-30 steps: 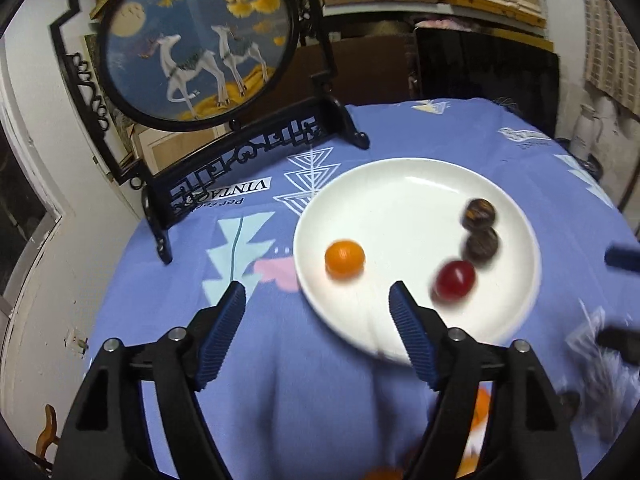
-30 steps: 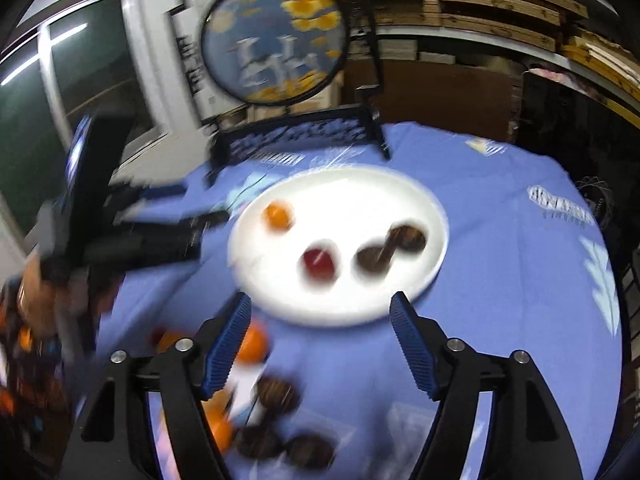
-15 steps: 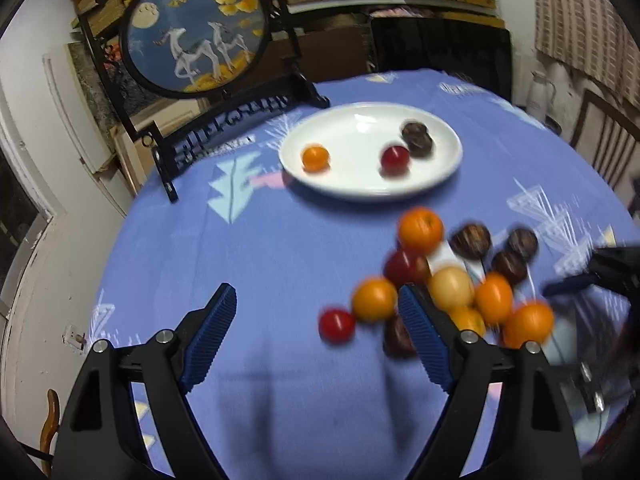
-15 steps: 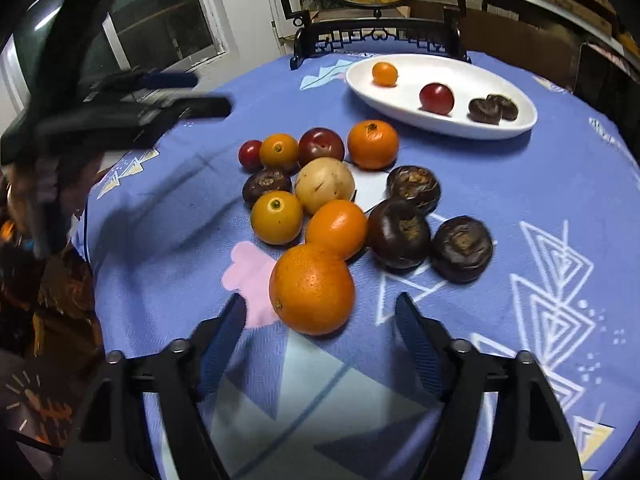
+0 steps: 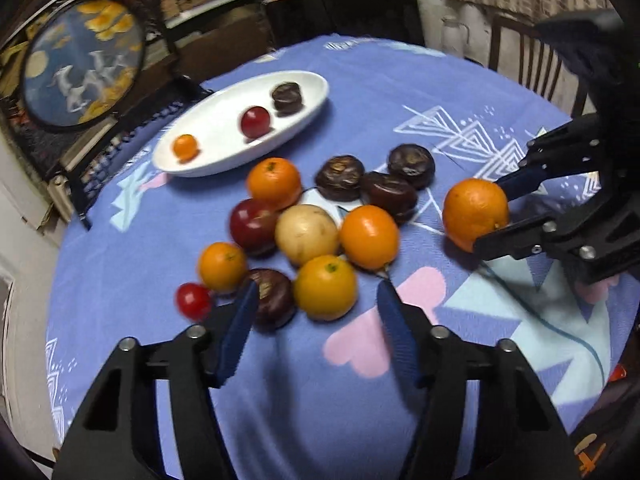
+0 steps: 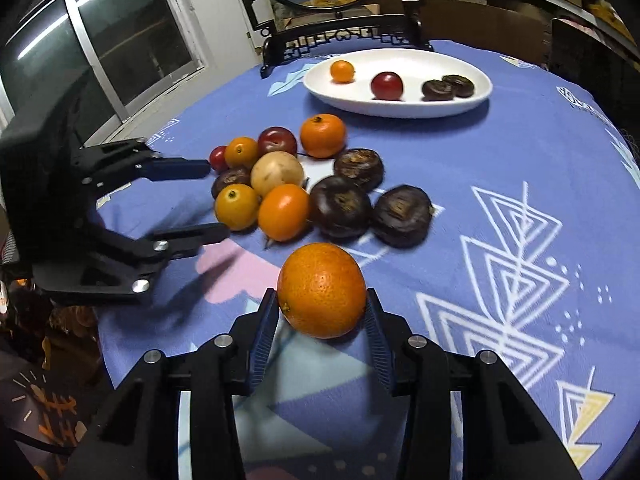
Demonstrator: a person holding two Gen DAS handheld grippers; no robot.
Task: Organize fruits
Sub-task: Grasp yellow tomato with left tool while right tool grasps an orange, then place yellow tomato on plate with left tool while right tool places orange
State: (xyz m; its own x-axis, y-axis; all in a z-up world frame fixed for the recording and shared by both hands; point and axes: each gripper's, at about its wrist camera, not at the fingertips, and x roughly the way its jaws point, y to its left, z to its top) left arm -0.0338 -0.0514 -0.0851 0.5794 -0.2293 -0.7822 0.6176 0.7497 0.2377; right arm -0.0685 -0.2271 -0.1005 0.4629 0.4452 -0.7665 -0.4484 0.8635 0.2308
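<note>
Blue-padded right gripper [image 6: 322, 312] has just closed its jaws onto the big orange [image 6: 321, 290]; pads press both flanks, fruit sits low on the purple tablecloth [image 6: 520, 152], apart from the rest of the pile. A second ago both grippers hung over the white plate [image 6: 476, 98]; now both are down at the loose fruit near the table's front edge.

Left gripper [image 5: 316, 312] has just been narrowing too, but its jaws are only part-spread, nothing pinched. A yellow-orange citrus [image 5: 325, 287] and a dark chestnut-like fruit [image 5: 272, 298] lie just ahead of its tips, not yet between the pads.

Rest of the pile: tangerines, a red plum [image 5: 252, 226], a pale round fruit [image 5: 306, 234], a small red tomato [image 5: 193, 301], three more dark ones [image 5: 386, 194], all crowded and touching. Plate further back holds a small orange fruit [image 6: 342, 71], a red one [image 6: 386, 85] and two dark ones [image 6: 448, 87].

Judgement: right side looks ready to lift and carry toward the plate; left looks like it is lining up a pick. Most sorting remains undone.
</note>
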